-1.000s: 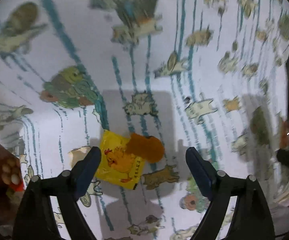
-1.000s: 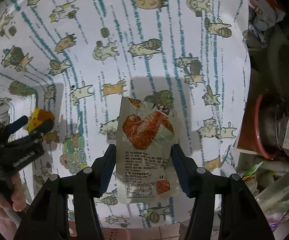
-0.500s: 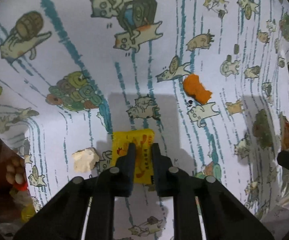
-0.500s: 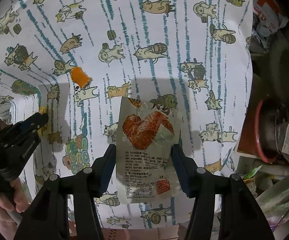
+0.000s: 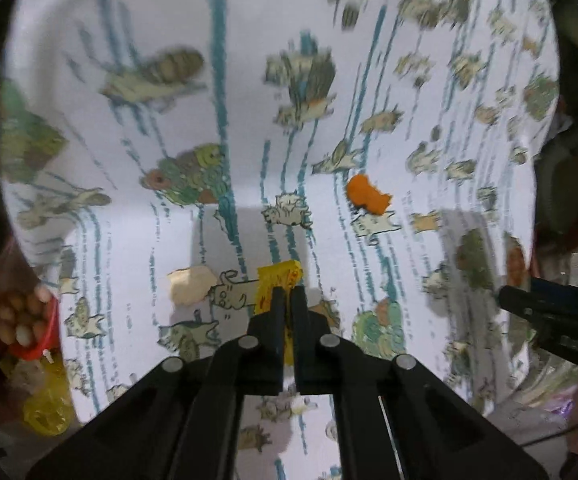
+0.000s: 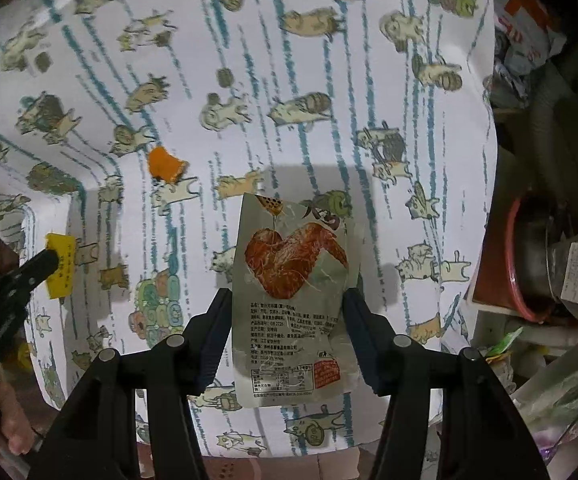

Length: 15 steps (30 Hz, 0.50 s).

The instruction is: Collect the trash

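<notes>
The left gripper [image 5: 285, 300] is now pinching the yellow wrapper [image 5: 279, 280] between fingers that were standing wide apart on either side of it a second ago; half a second ago they had already narrowed onto it, and now they are drawn almost together with only the packet's thickness between them. The wrapper is sitting at the near-left part of the patterned worktop [image 5: 369, 80], and in the right wrist view its free end [image 6: 60, 266] is sticking out past the dark fingertip, seemingly lifted off the cloth, though that is hard to judge. The orange scrap [image 5: 367, 196] that was lying against the wrapper is now resting well apart from it, farther away and to the right, and a pale crumb [image 5: 189, 286] is lying just left of the packet. The right gripper [image 6: 288, 336] is holding its place, its fingers spread fairly wide and bracketing the silver chicken-wing pouch [image 6: 293, 300], which is standing up between them; whether they are pressing on its edges cannot be told. Judging from this, one piece of trash is secured and ready to carry off, while the scrap and crumb are waiting to be collected.
</notes>
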Each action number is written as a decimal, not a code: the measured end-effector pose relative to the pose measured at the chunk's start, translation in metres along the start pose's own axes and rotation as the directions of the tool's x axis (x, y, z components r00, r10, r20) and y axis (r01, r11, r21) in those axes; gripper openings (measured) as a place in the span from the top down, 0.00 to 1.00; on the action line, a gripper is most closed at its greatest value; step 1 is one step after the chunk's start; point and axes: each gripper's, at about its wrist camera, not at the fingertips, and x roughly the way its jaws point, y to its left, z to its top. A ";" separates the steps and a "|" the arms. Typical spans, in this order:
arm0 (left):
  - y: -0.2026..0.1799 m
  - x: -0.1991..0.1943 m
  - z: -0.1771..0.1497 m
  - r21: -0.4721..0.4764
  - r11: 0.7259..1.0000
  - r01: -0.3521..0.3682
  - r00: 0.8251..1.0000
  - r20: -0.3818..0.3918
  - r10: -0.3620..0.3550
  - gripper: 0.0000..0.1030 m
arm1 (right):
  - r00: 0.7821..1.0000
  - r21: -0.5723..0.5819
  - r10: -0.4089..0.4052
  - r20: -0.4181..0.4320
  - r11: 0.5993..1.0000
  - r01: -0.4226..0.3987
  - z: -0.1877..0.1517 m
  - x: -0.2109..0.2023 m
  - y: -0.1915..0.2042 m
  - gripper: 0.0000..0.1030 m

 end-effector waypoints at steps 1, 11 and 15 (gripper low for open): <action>0.003 -0.010 -0.002 -0.001 1.000 0.006 1.000 0.013 -0.006 0.98 | 1.000 -0.010 0.007 0.013 1.000 -0.007 -0.002 -0.005 0.004 0.43; 0.006 -0.106 -0.057 -0.044 0.999 -0.006 0.996 0.083 0.010 0.98 | 0.968 -0.146 0.187 0.169 0.976 -0.163 -0.064 -0.109 0.048 0.43; 0.013 -0.134 -0.099 -0.084 0.996 0.032 0.994 0.102 -0.023 0.98 | 0.944 -0.176 0.276 0.181 0.953 -0.245 -0.109 -0.146 0.059 0.43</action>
